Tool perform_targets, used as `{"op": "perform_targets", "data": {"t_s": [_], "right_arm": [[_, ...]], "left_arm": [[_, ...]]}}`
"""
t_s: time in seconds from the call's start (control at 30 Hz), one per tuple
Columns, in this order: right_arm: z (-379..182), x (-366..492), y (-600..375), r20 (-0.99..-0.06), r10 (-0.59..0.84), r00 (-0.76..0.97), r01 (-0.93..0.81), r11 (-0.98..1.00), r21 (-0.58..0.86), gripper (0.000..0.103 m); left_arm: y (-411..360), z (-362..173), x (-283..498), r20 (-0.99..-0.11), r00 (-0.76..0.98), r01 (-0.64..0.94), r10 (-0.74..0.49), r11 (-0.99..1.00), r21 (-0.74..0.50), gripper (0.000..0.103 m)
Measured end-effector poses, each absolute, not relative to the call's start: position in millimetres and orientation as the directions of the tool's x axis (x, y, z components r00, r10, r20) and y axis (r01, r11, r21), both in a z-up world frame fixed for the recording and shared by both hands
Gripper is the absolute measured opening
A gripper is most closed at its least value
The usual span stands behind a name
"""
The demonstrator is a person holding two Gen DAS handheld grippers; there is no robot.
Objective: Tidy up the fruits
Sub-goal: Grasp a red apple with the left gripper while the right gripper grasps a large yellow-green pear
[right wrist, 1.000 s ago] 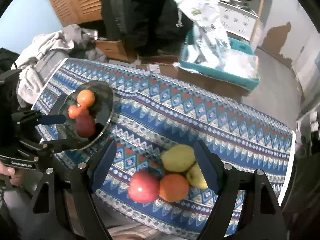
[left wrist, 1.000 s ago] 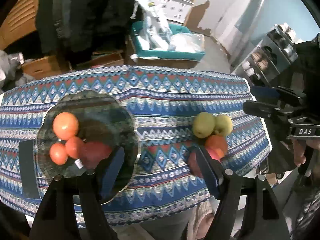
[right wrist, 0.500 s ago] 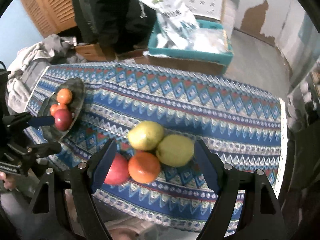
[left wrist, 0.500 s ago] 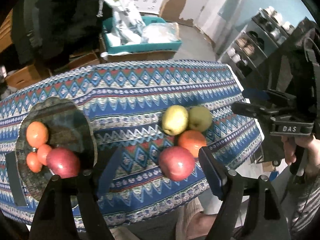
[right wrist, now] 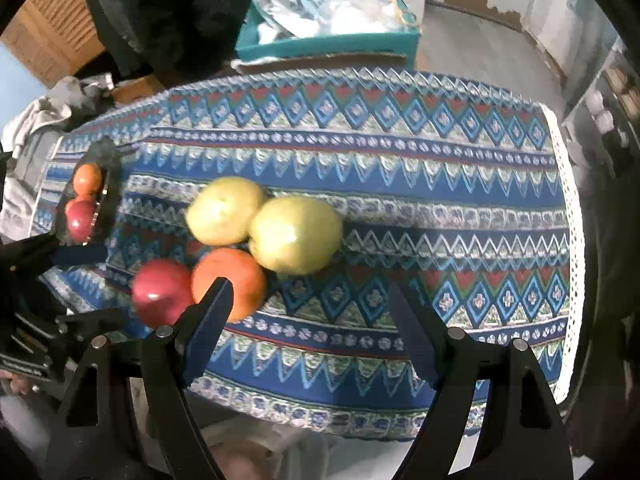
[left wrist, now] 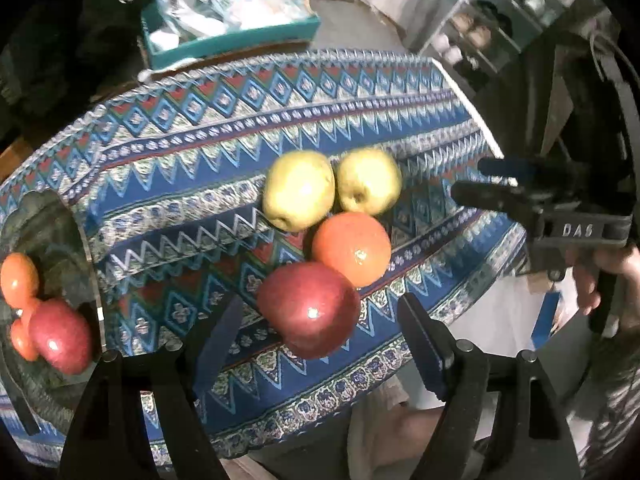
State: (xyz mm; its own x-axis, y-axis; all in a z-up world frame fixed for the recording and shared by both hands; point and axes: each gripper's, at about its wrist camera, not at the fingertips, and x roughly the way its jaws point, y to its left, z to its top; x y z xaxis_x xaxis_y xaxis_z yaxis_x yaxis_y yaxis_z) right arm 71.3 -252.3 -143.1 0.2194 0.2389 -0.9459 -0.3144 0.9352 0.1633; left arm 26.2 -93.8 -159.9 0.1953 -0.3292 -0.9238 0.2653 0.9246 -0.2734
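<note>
At the far left of the left wrist view sits the dark plate, holding small oranges and a red apple. Moving right across the patterned tablecloth, the loose cluster fills the middle of the frame: two yellow-green apples side by side and touching, a large orange just below them, and a second red apple lowest of all.

That second red apple lies between the blue pads of the left gripper, whose jaws stand well apart, neither pad pressing on it. At the right edge the right gripper comes into shot with a hand round its handle; the letters "DAS" are readable on its body.

A second ago the plate filled the lower left of this view and the cluster sat small at centre right; now the plate has slid to the edge and the fruit looms large in the centre.

In the right wrist view the plate is small at the left edge, the cluster sits left of centre, and the right gripper's jaws are wide apart with only cloth between them, its left pad overlapping the large orange. This view alone shows a wooden slatted door at the upper left; a teal crate of plastic bags shows in both. The shelves show far more clearly in the left view.
</note>
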Motion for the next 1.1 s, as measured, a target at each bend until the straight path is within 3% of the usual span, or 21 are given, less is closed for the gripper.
{"op": "perform_targets", "data": {"t_s": [0.57,0.73,1.1], "right_arm": [[-171.8,77.3,-263.6,-0.963,0.209,0.169,-0.289,0.945,0.154,0.080],[-174.9,78.3,-260.4,-0.964,0.210,0.166,-0.293,0.943,0.155,0.080],[-186.3,88.0,-253.7,-0.960,0.237,0.147,-0.295,0.937,0.187,0.080]], "left_arm": [[-115.0,-204.6,30.5,-0.957,0.140,0.308,-0.256,0.929,-0.203,0.085],[-124.6,-222.5,31.1,-0.970,0.120,0.344,-0.211,0.926,-0.159,0.085],[-131.1,-232.7,36.9,-0.966,0.117,0.379,-0.231,0.909,-0.172,0.081]]}}
